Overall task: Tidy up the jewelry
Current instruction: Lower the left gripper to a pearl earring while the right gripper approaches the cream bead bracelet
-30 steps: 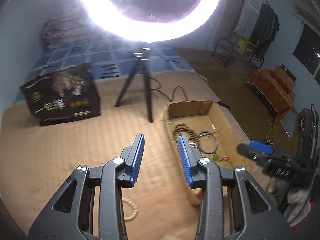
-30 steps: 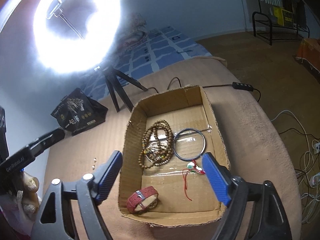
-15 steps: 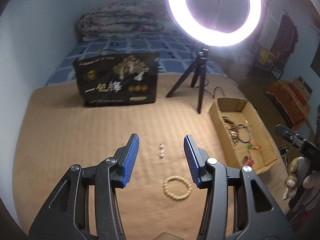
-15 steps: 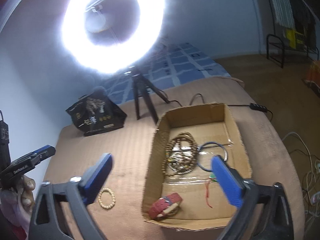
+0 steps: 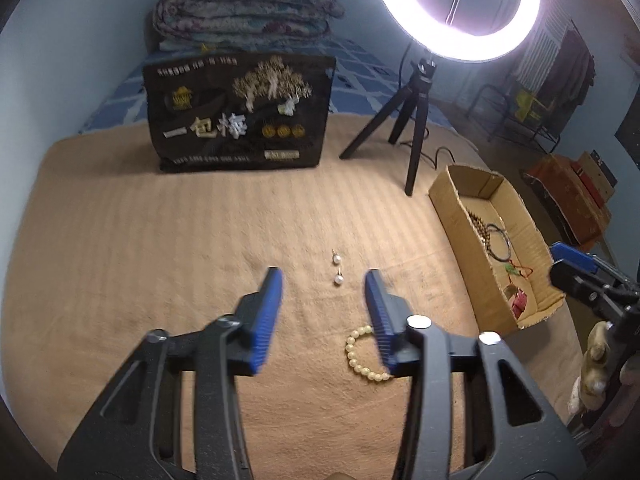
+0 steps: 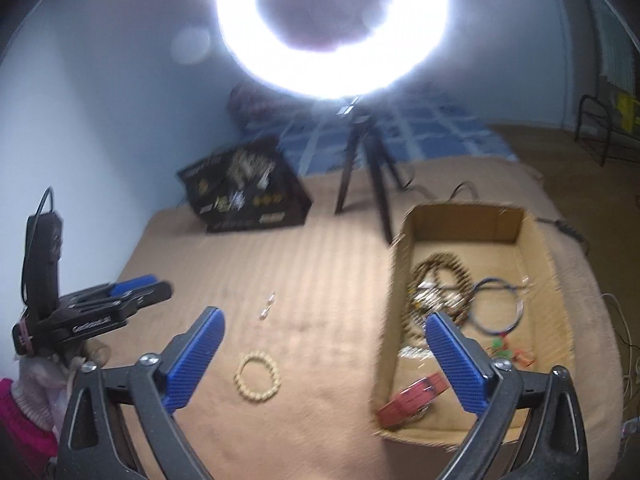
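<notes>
A cream bead bracelet [image 5: 362, 354] lies on the tan blanket, partly under my left gripper's right finger. Two pearl earrings [image 5: 337, 268] lie just beyond my left gripper [image 5: 323, 276]. Its jaws are closing, with nothing between them. My right gripper [image 6: 324, 315] hovers wide over the blanket, jaws closing a little and empty. The bracelet [image 6: 258, 376] and earrings [image 6: 267, 306] lie below it. The cardboard box [image 6: 394, 300] at the right holds a brown bead necklace [image 6: 438, 276], a blue bangle [image 6: 496, 306], a red strap [image 6: 412, 398] and a red cord [image 6: 504, 350].
A ring light on a black tripod [image 5: 412, 128] stands behind the box [image 5: 460, 216]. A black printed bag [image 5: 240, 112] stands at the back of the blanket, with a folded quilt [image 5: 244, 12] behind it. A gloved hand [image 5: 596, 364] holds the right gripper at the right edge.
Both grippers swung left, away from the box. The left view now faces the earrings and bracelet. The box slid from between the right jaws to under the right finger.
</notes>
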Demonstrator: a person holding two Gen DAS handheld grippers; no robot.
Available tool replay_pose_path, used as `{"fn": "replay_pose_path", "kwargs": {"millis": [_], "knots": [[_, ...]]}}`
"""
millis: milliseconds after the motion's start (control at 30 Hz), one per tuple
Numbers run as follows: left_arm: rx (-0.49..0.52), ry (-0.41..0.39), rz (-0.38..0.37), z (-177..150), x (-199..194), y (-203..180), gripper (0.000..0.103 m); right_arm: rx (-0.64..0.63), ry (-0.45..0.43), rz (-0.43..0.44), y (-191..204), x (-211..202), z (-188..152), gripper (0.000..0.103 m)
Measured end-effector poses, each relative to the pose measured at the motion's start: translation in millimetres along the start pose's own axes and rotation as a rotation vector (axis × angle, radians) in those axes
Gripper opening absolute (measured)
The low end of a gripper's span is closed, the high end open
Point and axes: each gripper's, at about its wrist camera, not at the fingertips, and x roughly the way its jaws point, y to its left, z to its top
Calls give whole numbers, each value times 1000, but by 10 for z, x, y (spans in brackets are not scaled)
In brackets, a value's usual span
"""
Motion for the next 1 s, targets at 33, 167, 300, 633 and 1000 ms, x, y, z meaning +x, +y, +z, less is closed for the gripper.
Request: {"fn": "replay_pose_path", "kwargs": {"millis": [33, 167, 300, 633, 1000], "knots": [[1, 14, -9, -16, 57, 2, 36, -4, 19, 10, 30, 45, -31, 89], [14, 46, -29, -56, 217, -20, 29, -20, 118, 50, 159, 304, -158, 74], [37, 72, -42, -81, 380, -67, 28, -60, 193, 69, 294, 526, -280, 61], [31, 123, -66, -93, 740, -79, 22, -79, 291, 83, 362, 880, -420, 39], [70, 153, -43, -72, 1059, -159, 16, -80, 339, 89, 408, 1144, -513, 32]]}}
